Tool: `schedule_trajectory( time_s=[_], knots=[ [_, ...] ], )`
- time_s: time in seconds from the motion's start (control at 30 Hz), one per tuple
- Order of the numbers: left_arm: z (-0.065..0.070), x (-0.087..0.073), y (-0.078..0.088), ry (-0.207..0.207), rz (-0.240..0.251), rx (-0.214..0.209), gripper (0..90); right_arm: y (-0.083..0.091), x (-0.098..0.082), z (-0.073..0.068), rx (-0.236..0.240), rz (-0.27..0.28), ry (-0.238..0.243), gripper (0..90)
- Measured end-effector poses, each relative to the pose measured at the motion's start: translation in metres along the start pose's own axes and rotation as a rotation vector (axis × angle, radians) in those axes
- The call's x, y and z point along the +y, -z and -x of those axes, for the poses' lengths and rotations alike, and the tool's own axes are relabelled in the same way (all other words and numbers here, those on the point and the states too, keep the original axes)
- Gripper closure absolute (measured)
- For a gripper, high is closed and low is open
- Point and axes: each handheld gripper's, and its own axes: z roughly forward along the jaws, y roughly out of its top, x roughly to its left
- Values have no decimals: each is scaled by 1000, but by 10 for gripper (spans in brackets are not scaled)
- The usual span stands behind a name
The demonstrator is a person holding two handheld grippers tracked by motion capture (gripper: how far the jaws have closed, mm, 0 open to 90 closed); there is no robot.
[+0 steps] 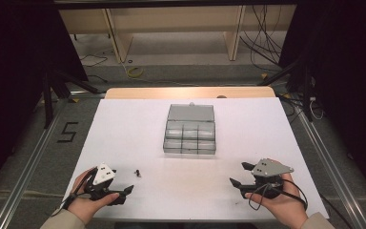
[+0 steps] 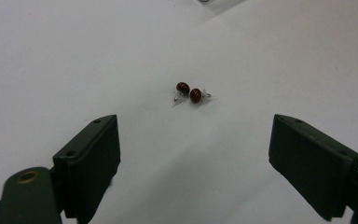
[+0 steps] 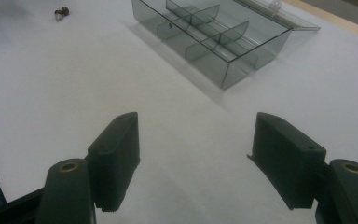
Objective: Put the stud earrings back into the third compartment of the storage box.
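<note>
A white table [image 1: 124, 124] carries a clear box [image 1: 189, 136] at its centre, lid folded back toward 12 o'clock, its divided compartments bare. Two small dark-red earrings [image 2: 189, 93] lie touching each other on the sheet, at about 8 o'clock from the box and just ahead of the left gripper [image 1: 124, 183]. That gripper sits at the near left edge, jaws spread wide, holding nothing. The right gripper [image 1: 240, 174] at 5 o'clock is likewise wide apart and empty.

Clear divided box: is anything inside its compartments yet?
Nothing shows inside the clear divided box: its lid lies open behind it and the compartments look bare. The dark red stud earrings lie apart on the white table.
</note>
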Motion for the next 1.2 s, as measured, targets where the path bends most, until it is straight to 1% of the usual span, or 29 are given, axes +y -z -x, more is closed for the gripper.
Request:
schedule_trajectory(
  time_s=[0.17, 0.23, 0.3, 0.33, 0.4, 0.47, 0.5, 0.53, 0.57, 0.7, 0.73, 0.77, 0.8, 0.97, 1.03, 1.1, 1.2],
  knots=[
    [1, 0, -2, -1, -1, -3, 163, -7, 3, -7, 27, -3, 16, 325],
    [2, 1, -3, -3, -5, -11, 163, -10, 5, -10, 39, -6, 23, 326],
    [2, 1, -4, -8, -7, -12, 164, -11, 6, -12, 44, -6, 22, 327],
    [3, 1, -4, -13, -8, -14, 164, -15, 9, -14, 55, 1, 23, 329],
    [4, 1, -4, -11, -10, -17, 165, -18, 11, -16, 62, 9, 25, 330],
    [4, 1, -4, -12, -15, -19, 167, -20, 13, -17, 66, 10, 27, 331],
    [4, 1, -4, -13, -17, -17, 168, -24, 16, -19, 75, 14, 32, 333],
    [4, 1, -5, -10, -15, -17, 168, -24, 16, -19, 75, 14, 32, 333],
    [3, 1, -5, -13, -14, -14, 169, -29, 20, -22, 85, 17, 33, 336],
    [4, 2, -6, -14, -14, -16, 169, -36, 25, -26, 99, 22, 32, 337],
    [4, 2, -6, -16, -15, -15, 169, -41, 29, -30, 112, 26, 36, 337],
    [4, 2, -6, -16, -17, -17, 169, -41, 29, -30, 112, 26, 36, 337],
    [4, 2, -6, -17, -18, -17, 169, -49, 35, -36, 123, 33, 48, 340],
    [5, 2, -7, -23, -19, -19, 169, -68, 49, -49, 149, 43, 65, 347],
    [6, 2, -7, -21, -20, -23, 169, -77, 54, -55, 160, 47, 70, 354],
    [6, 2, -8, -20, -19, -26, 169, -87, 59, -61, 174, 40, 75, 354],
    [6, 2, -8, -28, -27, -31, 169, -104, 67, -73, 192, 40, 89, 364]
  ],
)
